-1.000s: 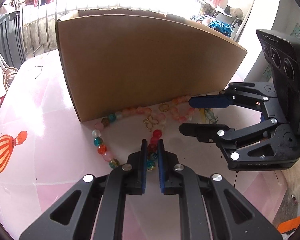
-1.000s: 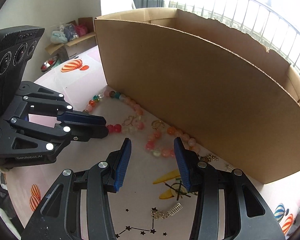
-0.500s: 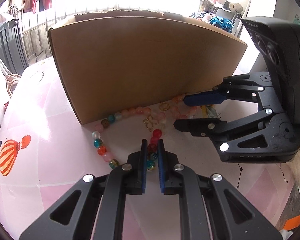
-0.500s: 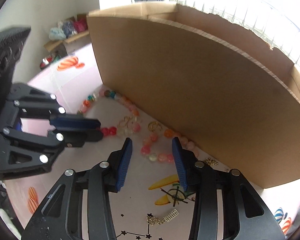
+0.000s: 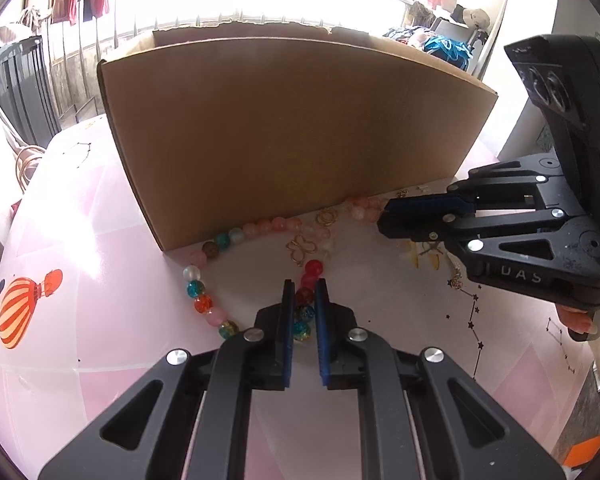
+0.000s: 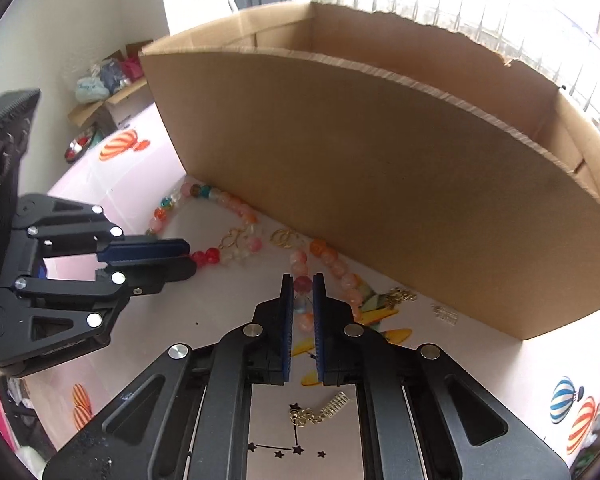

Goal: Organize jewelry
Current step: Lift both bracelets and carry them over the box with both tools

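So far nothing shows inside the cardboard box [image 6: 380,184]. Your left gripper [image 5: 303,308] pinches the bead necklace [image 5: 198,290] on the table; your right gripper [image 6: 300,300] is closing on its far stretch. Lifting remains, plus small gold pieces [image 6: 320,410] beneath.

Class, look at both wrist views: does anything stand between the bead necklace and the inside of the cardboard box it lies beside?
Yes. The cardboard box has its tall near wall rising directly behind the bead necklace, which lies on the table along its base. Both grippers' jaws already grip beads, so the strand must go over that wall.
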`<state>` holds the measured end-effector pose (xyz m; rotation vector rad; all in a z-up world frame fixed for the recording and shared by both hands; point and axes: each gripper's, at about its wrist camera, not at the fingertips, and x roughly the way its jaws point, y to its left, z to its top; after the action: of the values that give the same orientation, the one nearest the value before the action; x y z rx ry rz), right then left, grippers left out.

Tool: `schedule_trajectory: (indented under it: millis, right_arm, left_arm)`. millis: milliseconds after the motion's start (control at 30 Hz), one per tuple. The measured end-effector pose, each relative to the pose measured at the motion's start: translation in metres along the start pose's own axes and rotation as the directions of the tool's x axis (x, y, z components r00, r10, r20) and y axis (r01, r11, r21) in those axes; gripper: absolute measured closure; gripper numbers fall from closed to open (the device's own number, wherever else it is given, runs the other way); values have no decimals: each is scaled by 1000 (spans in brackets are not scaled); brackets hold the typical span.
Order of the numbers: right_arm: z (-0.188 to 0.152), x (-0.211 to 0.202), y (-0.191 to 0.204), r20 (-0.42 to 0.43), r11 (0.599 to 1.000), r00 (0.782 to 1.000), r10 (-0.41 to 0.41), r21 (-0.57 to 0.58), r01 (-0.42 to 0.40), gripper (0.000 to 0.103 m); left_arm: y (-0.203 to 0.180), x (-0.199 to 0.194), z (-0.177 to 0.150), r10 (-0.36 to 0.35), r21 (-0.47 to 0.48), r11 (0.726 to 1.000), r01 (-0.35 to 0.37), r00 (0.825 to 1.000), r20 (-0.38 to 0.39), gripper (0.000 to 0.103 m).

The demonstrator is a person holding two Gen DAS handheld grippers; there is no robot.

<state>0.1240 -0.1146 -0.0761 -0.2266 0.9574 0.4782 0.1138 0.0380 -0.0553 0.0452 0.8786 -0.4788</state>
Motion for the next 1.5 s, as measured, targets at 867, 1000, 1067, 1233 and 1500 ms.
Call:
schedule_trajectory:
  millis: [867,1000,1067,1233,1500]
  right_arm:
    - [39,-103,-23,241,989,967,77,100,-104,95]
    - [51,-123,-26,291,987,952,92,99,-126,95]
    - [60,-131,-27,321,993,945,61,79,-91,95]
    - [87,-135,-42,358,991,933,30,112,-74,95]
    - [101,-106,-72,347,977,938,-10,205,-66,95]
  left_arm:
    - [-2,-99,65,34,-11,999,-32,973,227,94]
    - [-6,-124,83,-35,-5,999,37,964,264,94]
    - [-6,-135,100,-71,-17,997,79,957,281,94]
    - [-16,-140,150,-59,24,998,54,950,306,94]
    - [-5,-53,199,-12,7,1000,11,991,132,94]
